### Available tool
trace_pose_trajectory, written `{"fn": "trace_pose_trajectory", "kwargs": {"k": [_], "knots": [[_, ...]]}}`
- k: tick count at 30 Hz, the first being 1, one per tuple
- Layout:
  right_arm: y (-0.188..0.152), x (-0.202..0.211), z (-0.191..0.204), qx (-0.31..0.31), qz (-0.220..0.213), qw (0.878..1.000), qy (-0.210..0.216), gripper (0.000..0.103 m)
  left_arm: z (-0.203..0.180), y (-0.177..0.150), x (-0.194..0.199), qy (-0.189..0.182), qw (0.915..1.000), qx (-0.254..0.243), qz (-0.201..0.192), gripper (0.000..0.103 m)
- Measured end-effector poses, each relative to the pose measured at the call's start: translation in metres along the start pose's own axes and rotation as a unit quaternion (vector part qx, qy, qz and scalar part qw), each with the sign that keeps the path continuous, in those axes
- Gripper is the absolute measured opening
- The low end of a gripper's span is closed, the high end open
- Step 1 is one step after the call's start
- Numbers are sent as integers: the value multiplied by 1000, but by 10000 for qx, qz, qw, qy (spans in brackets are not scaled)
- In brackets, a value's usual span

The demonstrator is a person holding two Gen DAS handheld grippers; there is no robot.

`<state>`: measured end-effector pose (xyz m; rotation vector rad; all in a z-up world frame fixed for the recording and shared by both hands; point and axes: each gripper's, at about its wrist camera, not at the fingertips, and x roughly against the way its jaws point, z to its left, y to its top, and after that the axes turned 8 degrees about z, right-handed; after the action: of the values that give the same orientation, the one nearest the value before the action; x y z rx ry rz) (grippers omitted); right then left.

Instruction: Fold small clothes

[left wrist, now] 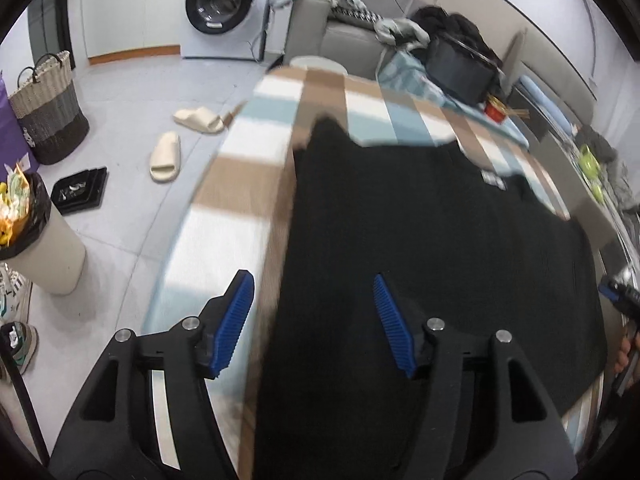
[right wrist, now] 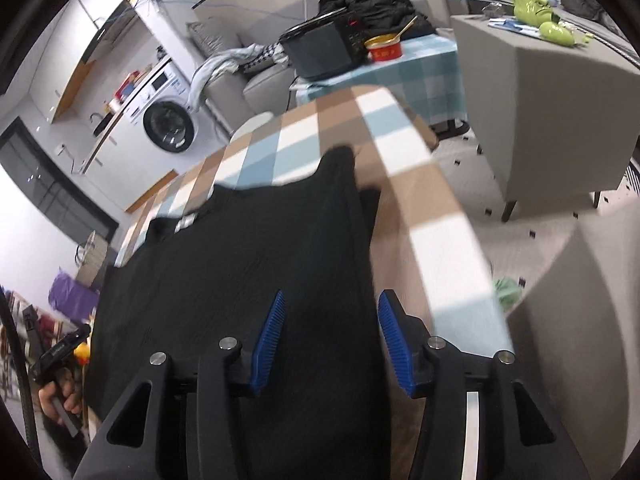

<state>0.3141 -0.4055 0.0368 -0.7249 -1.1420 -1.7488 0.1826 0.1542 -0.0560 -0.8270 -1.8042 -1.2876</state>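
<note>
The black garment lies spread flat on my checked counter. My left gripper hangs over its 9 o'clock edge, fingers wide, holding nothing. My right gripper straddles its 3 o'clock edge, fingers parted.

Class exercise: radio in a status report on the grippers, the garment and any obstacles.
Left hand-held gripper open over garment's left edge. Right hand-held gripper open at its right edge. Black garment flat on checked table, unfolded. Nothing blocking.

Bare checked cloth L/R of black garment; cooker at far end.
</note>
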Motion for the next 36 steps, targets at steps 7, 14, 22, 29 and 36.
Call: {"fn": "trace_pose_trajectory", "kwargs": {"k": [7, 14, 22, 29, 36], "knots": [[-58, 7, -2, 336, 209, 9992, 68, 52, -2, -65, 15, -140, 9998, -128, -49, 59], [-101, 28, -22, 94, 198, 9970, 749, 52, 7, -113, 38, -455, 9988, 36, -149, 59], [-117, 29, -13, 398, 212, 9939, 1007, 45, 7, -129, 55, -533, 9981, 4, -314, 36], [-118, 31, 6, 986, 80, 9929, 661, 10, 14, -130, 52, -405, 9987, 61, -288, 9], [-126, 38, -4, 1080, 263, 9936, 217, 11, 4, -163, 65, -257, 9989, -352, -198, 9]]}}
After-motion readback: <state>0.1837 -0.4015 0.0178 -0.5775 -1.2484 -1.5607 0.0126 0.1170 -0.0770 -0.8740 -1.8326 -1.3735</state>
